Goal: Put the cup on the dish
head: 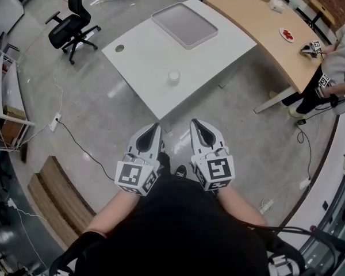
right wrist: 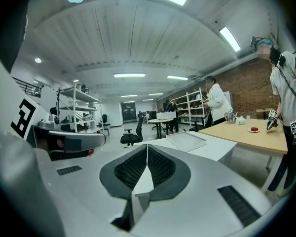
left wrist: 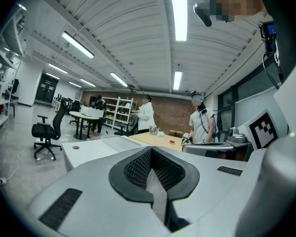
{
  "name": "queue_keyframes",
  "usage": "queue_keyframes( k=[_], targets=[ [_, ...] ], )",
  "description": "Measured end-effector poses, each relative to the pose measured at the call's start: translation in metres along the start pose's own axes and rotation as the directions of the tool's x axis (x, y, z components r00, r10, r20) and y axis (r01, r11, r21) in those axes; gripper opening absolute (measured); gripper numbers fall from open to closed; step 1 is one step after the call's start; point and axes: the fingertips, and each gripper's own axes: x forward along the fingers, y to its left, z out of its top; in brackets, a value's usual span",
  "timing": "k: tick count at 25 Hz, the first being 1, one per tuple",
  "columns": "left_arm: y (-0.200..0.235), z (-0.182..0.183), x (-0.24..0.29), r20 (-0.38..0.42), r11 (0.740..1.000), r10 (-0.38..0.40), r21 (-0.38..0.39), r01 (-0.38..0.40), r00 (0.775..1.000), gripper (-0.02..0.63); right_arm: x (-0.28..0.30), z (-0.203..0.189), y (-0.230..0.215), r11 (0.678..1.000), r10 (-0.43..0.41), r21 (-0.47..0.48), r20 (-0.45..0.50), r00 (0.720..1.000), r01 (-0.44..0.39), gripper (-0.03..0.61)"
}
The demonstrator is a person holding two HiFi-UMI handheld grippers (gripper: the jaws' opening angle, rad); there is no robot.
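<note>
A small white round cup (head: 173,76) stands upright on the white rectangular counter (head: 144,62), near the edge closest to you. It stands well apart from the shallow grey rectangular dish with rounded corners (head: 184,25), which lies at the far end of the same counter.

You hold both tongs low against your body, side by side and short of the counter, over smooth grey floor. They point forward, almost level. The left tongs (head: 156,126) are pressed together with nothing between them, their black ribbed pads (left wrist: 138,169) meeting in a line. The right tongs (head: 194,122) are closed and empty in the same way. Both have smooth light grey plastic shells. Each carries a cube with black-and-white square marker patterns.

To the right curves a light wooden counter (head: 259,22) holding a small white plate of red pieces (head: 286,34). A black wheeled office chair (head: 72,30) stands far left.
</note>
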Motion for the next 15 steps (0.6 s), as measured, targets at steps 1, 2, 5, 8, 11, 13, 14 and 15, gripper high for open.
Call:
queue_keyframes(
  k=[1,2,5,8,11,13,14,15],
  targets=[
    [0.0,0.001,0.005,0.0,1.0,-0.005,0.004,0.005,1.0,0.008,0.001,0.001,-0.004,1.0,-0.009,0.002,0.004,1.0,0.008,0.014],
    [0.001,0.001,0.009,-0.001,1.0,-0.011,0.008,0.011,1.0,0.008,0.002,0.001,-0.007,1.0,-0.015,0.004,0.006,1.0,0.015,0.014],
    [0.006,-0.003,0.022,-0.012,1.0,-0.02,0.012,0.021,1.0,0.008,0.01,-0.002,-0.013,1.0,-0.027,0.007,-0.004,1.0,0.027,0.014],
    [0.019,-0.009,0.034,-0.03,1.0,-0.024,0.002,0.024,0.999,0.008,0.025,-0.008,-0.016,0.999,-0.036,0.013,-0.024,0.999,0.036,0.014],
    [0.034,-0.011,0.048,-0.048,1.0,-0.031,-0.004,0.031,0.998,0.008,0.043,-0.009,-0.02,0.999,-0.047,0.019,-0.038,0.998,0.048,0.014],
    [0.043,-0.012,0.058,-0.058,0.999,-0.037,-0.004,0.037,0.998,0.008,0.055,-0.01,-0.024,0.998,-0.055,0.021,-0.046,0.997,0.056,0.014],
    [0.047,-0.013,0.063,-0.062,0.999,-0.039,-0.004,0.039,0.997,0.008,0.061,-0.01,-0.025,0.998,-0.058,0.02,-0.051,0.997,0.059,0.014],
    [0.053,-0.014,0.068,-0.066,0.999,-0.041,-0.005,0.041,0.997,0.008,0.068,-0.01,-0.026,0.998,-0.06,0.02,-0.055,0.997,0.061,0.014]
  ],
)
